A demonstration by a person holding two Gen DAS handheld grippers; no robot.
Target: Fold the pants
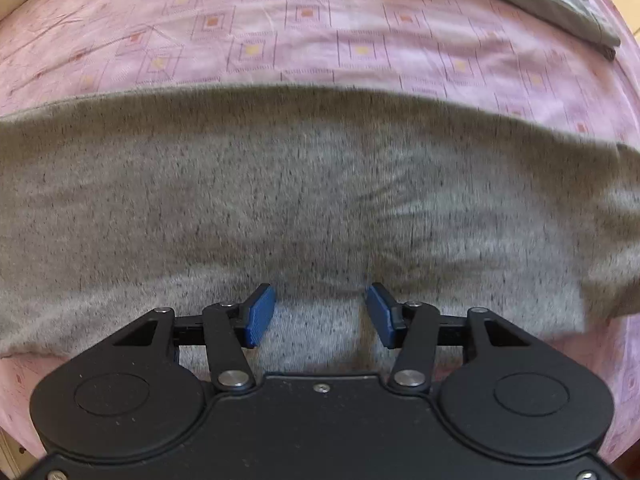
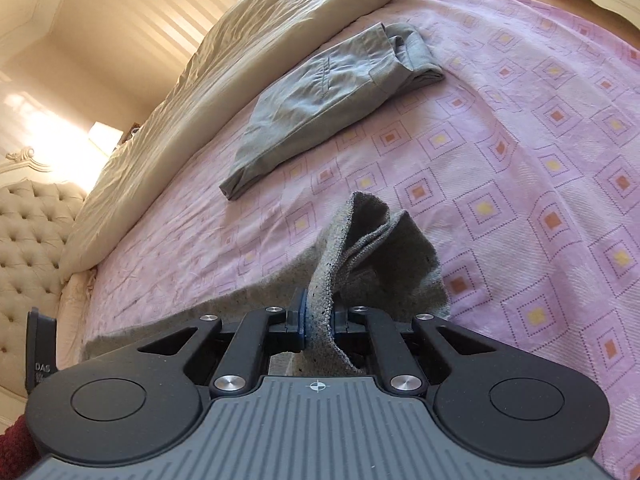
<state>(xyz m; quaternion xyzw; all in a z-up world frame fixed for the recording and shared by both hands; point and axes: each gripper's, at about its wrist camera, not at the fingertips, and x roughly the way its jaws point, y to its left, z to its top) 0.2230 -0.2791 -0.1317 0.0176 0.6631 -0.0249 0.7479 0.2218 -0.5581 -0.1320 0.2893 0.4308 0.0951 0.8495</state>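
Pinching a raised edge of the speckled grey pants (image 2: pixel 380 256) between its pressed-together blue pads, the right gripper (image 2: pixel 318 322) lifts that edge off the pink patterned bedspread (image 2: pixel 540 128). The left gripper (image 1: pixel 320 314) points down over the pants (image 1: pixel 304 192), which lie flat across the bed, its fingers (image 1: pixel 260 314) spread, gripping nothing. A second, folded grey garment (image 2: pixel 332 100) lies well apart, near a cream duvet (image 2: pixel 240 52).

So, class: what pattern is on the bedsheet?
The bedsheet is pink with nested square outlines around orange or yellow centres; the right wrist view shows it best.
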